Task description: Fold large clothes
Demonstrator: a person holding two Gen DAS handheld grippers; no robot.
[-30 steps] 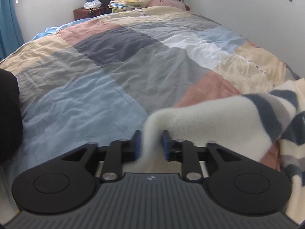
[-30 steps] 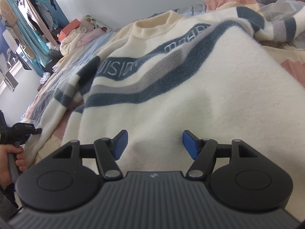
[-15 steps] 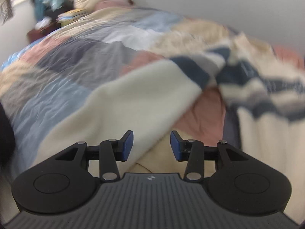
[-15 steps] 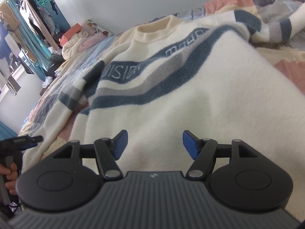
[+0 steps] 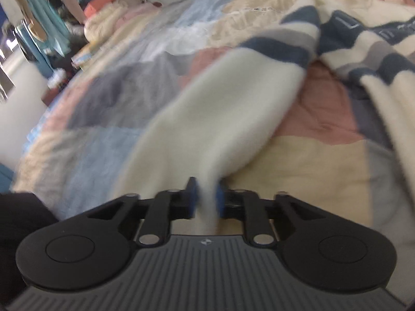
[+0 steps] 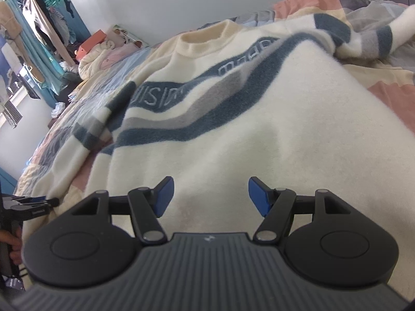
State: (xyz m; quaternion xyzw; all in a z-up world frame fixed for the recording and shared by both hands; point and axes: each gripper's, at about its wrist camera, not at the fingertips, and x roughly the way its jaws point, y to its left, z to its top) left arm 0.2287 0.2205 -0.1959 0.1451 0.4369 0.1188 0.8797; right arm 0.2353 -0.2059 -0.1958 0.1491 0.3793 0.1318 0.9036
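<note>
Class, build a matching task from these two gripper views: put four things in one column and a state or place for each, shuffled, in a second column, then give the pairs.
Things:
1. left gripper
2. right gripper
3. sweater collar
4. orange box

States or places:
A. jaws apart over the sweater's cream body
B. far end of the bed, by the wall
C. clamped on the cream sleeve end
D. plain cream ribbed band above the lettering

Pairs: 1-C, 2-A, 3-D, 4-B

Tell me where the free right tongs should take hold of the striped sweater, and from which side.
Take the bottom hem of the sweater, the near cream edge below the open right tongs, coming in from the near side of the bed. The body lies flat with the collar at the far end, so that edge is likely closest. The left tongs have just closed on the left sleeve.
</note>
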